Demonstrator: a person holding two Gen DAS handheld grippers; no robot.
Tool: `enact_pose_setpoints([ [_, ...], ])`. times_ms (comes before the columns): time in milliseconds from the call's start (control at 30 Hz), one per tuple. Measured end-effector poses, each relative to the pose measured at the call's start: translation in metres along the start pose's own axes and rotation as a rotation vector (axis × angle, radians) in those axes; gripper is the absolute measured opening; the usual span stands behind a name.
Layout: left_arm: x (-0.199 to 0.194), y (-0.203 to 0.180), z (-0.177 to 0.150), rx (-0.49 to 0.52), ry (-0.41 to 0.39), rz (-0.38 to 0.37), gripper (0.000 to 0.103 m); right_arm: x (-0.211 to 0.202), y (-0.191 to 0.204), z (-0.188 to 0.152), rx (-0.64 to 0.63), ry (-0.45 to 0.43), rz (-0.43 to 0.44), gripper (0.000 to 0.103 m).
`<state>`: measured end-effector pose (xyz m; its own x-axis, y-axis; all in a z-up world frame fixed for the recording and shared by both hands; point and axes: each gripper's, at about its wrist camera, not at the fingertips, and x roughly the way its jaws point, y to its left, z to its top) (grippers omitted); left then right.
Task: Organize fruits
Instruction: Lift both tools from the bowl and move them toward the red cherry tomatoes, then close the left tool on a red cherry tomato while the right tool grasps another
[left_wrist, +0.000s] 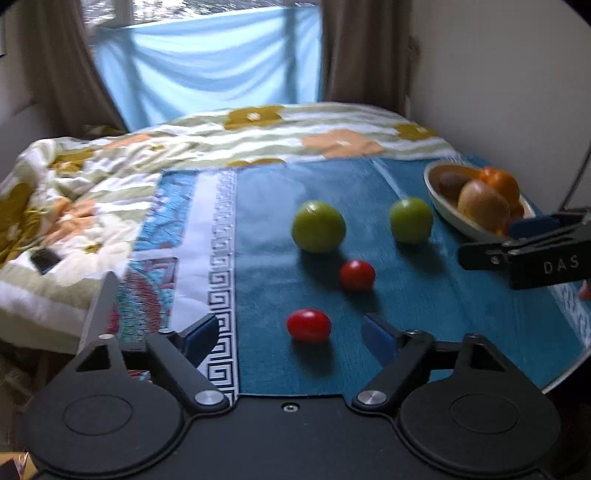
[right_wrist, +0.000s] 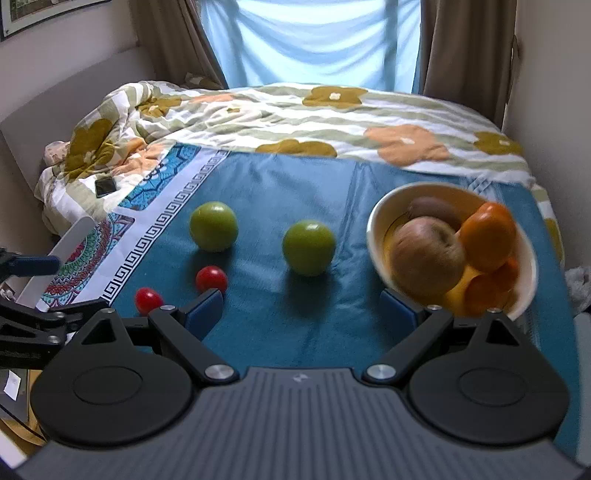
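Two green round fruits (left_wrist: 318, 226) (left_wrist: 411, 220) and two small red tomatoes (left_wrist: 357, 275) (left_wrist: 308, 325) lie on a teal cloth (left_wrist: 443, 314). A white bowl (left_wrist: 439, 206) at the right holds a brown fruit, a kiwi and oranges. My left gripper (left_wrist: 291, 338) is open, with the nearest tomato between its fingertips. My right gripper (right_wrist: 304, 308) is open and empty, just short of the nearer green fruit (right_wrist: 308, 247), with the bowl (right_wrist: 376, 221) by its right finger. The right gripper also shows at the right edge of the left wrist view (left_wrist: 532, 240).
The cloth has a white patterned border (left_wrist: 221, 240) on its left. Beyond it lies a flowered quilt (left_wrist: 258, 133) with a phone (left_wrist: 45, 260) on it. A wall stands at the right and a curtained window at the back.
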<state>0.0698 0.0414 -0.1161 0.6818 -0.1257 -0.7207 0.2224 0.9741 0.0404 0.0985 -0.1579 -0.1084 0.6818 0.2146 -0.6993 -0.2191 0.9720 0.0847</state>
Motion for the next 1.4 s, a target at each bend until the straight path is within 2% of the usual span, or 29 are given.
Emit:
enact_pose_setpoints([
  [67, 0.011, 0.001, -0.003, 0.027, 0.012, -0.028, 0.077, 0.010, 0.005, -0.004, 0.003, 0.008, 0.000, 0.103],
  [400, 0.049, 0.006, -0.006, 0.091, 0.040, -0.110, 0.060, 0.046, 0.030, -0.013, 0.022, 0.049, 0.038, 0.103],
  [533, 0.057, 0.009, -0.006, 0.088, 0.062, -0.133, 0.040, 0.055, 0.035, -0.011, 0.034, 0.060, 0.057, 0.102],
  [633, 0.056, 0.012, -0.008, 0.094, 0.056, -0.135, 0.039, 0.060, 0.037, -0.009, 0.037, 0.071, 0.075, 0.092],
  [933, 0.055, 0.023, -0.009, 0.111, 0.065, -0.112, 0.039, 0.076, 0.049, -0.002, 0.026, 0.097, 0.114, 0.075],
  [1267, 0.054, 0.028, -0.010, 0.088, 0.075, -0.083, 0.039, 0.090, 0.055, 0.005, 0.002, 0.095, 0.122, 0.065],
  [1300, 0.054, 0.028, -0.009, 0.083, 0.078, -0.081, 0.039, 0.091, 0.056, 0.005, -0.002, 0.094, 0.123, 0.061],
  [1333, 0.053, 0.028, -0.009, 0.081, 0.080, -0.078, 0.039, 0.092, 0.057, 0.006, -0.008, 0.094, 0.128, 0.052],
  [1400, 0.052, 0.029, -0.009, 0.078, 0.079, -0.066, 0.039, 0.092, 0.058, 0.007, -0.015, 0.094, 0.142, 0.046],
])
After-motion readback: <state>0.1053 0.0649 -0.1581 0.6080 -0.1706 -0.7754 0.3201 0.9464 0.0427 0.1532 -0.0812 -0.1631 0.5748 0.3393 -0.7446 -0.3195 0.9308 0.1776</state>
